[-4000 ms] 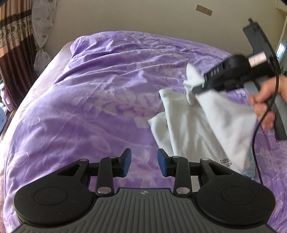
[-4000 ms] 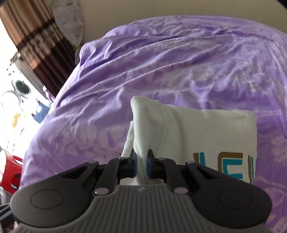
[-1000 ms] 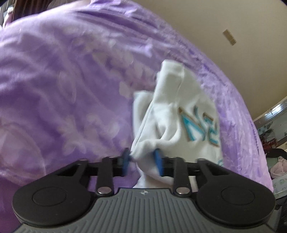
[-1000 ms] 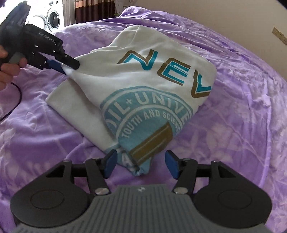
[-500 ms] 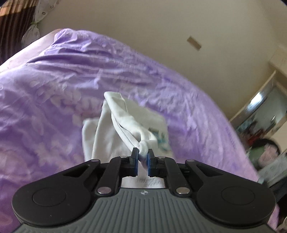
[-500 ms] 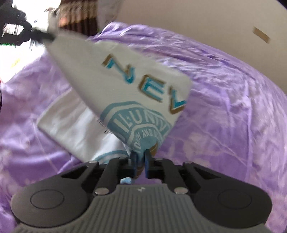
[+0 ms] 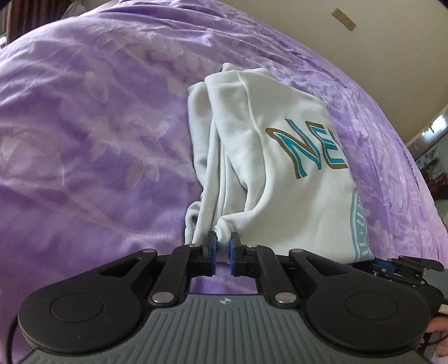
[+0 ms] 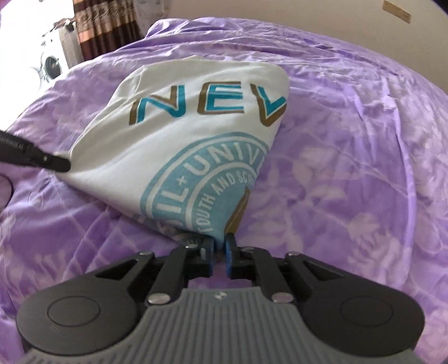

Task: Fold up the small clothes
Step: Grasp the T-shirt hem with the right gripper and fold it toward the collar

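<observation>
- Two tongs hold one white cotton T-shirt with teal and brown printed letters, and the T-shirt is on a bed with a purple cover that has a pale leaf pattern.
- The left tongs have their blue pads very close together, and a small bunched knot of white cloth is pressed between them; this is a corner of the T-shirt.
- From this corner the cloth goes up in several long folds, and the far end of the garment rests on the purple cover.
- The right tongs are also almost closed, and the thin lower corner of the T-shirt, where the round teal emblem is printed, is between the pads. Their jaws are opening a little at this moment, but the cloth is still pinched.
- In the right wrist view the T-shirt is stretched like a triangle: one corner is at the right tongs, one is at the left tongs that come in from the left edge, and the top edge lies on the bed.
- In the left wrist view the right tongs are visible at the lower right, just beside the hem with the teal print.
- A beige wall stands behind the bed, and a brown striped curtain hangs at the upper left of the right wrist view.
- A white washing machine is near the curtain, partly lost in strong light.
</observation>
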A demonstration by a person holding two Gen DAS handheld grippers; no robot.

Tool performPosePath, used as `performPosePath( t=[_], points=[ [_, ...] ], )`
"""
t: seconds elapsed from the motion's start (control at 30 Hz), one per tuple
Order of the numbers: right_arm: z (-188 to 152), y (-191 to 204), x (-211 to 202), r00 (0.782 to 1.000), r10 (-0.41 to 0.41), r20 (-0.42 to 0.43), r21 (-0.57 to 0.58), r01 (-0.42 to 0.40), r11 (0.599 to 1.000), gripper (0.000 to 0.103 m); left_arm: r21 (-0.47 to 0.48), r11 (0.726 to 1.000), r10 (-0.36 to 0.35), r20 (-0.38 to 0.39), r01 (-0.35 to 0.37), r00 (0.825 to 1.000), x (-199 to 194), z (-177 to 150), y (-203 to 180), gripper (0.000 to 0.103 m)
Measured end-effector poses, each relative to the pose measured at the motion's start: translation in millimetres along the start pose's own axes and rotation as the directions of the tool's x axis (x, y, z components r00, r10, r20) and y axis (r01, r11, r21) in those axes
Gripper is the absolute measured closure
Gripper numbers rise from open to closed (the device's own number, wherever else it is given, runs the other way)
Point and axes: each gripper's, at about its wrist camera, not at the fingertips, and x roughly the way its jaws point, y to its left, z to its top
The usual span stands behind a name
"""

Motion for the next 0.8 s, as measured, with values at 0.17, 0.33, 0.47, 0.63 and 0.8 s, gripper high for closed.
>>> performPosePath(
  t=[0.17, 0.33, 0.47, 0.63, 0.8],
  points=[
    [-5.1, -12.9, 9.6, 0.999, 0.040, -0.007, 0.091, -0.039, 0.995, 0.087, -0.002, 0.999, -0.034, 0.020, 0.034, 0.999, -14.5, 6.0, -1.1, 0.095],
    [-0.6, -5.0, 3.8, 1.000, 0.023, 0.012, 0.090, -0.024, 0.996, 0.099, 0.044, 0.995, -0.098, 0.117, 0.094, 0.988, -53.7, 23.8, -11.2, 0.095],
    [-2.0, -3.0, 3.8, 1.000, 0.016, 0.010, 0.060, -0.016, 0.998, 0.102, 0.033, 0.999, 0.003, 0.007, -0.003, 1.000, -23.5, 9.7, 1.0, 0.095],
    [-10.1, -8.9, 15.7, 0.999, 0.032, -0.035, 0.102, -0.028, 0.994, 0.103, 0.002, 0.999, 0.042, -0.014, -0.042, 0.999, 11.4, -14.4, 17.3, 0.094],
    [-12.8, -12.3, 14.2, 0.997, 0.036, -0.064, 0.083, -0.031, 0.996, 0.103, 0.083, 0.994, 0.077, -0.089, -0.069, 0.993, 6.1, -2.7, 6.9, 0.084]
  ],
)
